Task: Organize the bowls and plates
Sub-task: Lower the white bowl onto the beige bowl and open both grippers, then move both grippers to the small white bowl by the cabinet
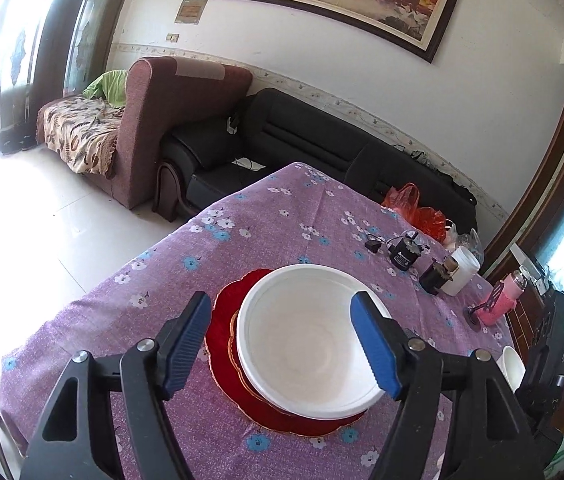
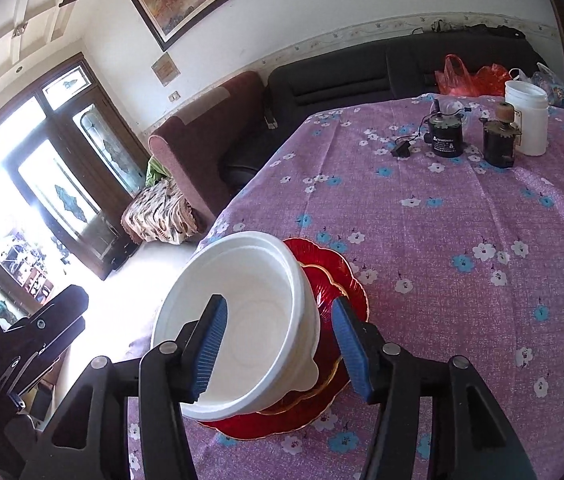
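Observation:
A white bowl (image 1: 306, 340) sits on two stacked red plates (image 1: 223, 320) with gold scalloped rims, on the purple flowered tablecloth (image 1: 241, 240). My left gripper (image 1: 282, 300) is open above the bowl; the blue pads straddle it without pressing. In the right wrist view the same bowl (image 2: 241, 320) rests slightly tilted on the red plates (image 2: 330, 272). My right gripper (image 2: 277, 302) is open across the bowl's right wall, one finger over the inside and one outside over the plates. Another small white bowl (image 1: 512, 364) shows at the right edge.
At the far side of the table stand two black motor-like parts (image 2: 448, 136), a white jar (image 2: 526, 120), a pink bottle (image 1: 502, 300) and a red bag (image 2: 466, 76). The table's edge (image 2: 217, 232) drops to the floor left of the plates. Sofas line the wall.

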